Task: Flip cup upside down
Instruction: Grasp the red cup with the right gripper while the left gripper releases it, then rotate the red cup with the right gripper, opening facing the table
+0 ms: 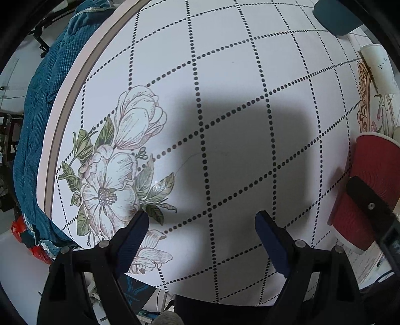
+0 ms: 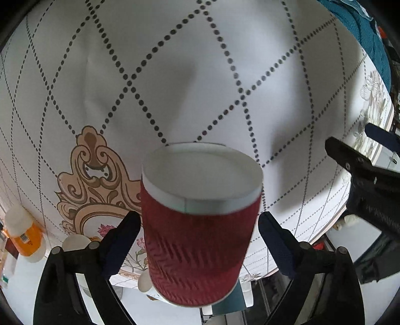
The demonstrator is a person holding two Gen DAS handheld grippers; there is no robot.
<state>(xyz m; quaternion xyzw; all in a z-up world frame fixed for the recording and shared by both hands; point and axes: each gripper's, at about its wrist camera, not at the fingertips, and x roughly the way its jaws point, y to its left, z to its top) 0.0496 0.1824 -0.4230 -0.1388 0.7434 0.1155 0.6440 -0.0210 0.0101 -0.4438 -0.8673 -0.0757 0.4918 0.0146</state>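
Note:
A red ribbed paper cup with a white rim band sits between my right gripper's fingers, its flat white end turned toward the tablecloth. The fingers press its sides, and it hangs above the table. The same cup shows at the right edge of the left wrist view, with a right finger across it. My left gripper is open and empty above the white tablecloth, left of the cup.
A white paper cup lies at the far right of the table. An orange bottle and white round items stand near the table's edge. A teal chair back and a teal cloth border the table.

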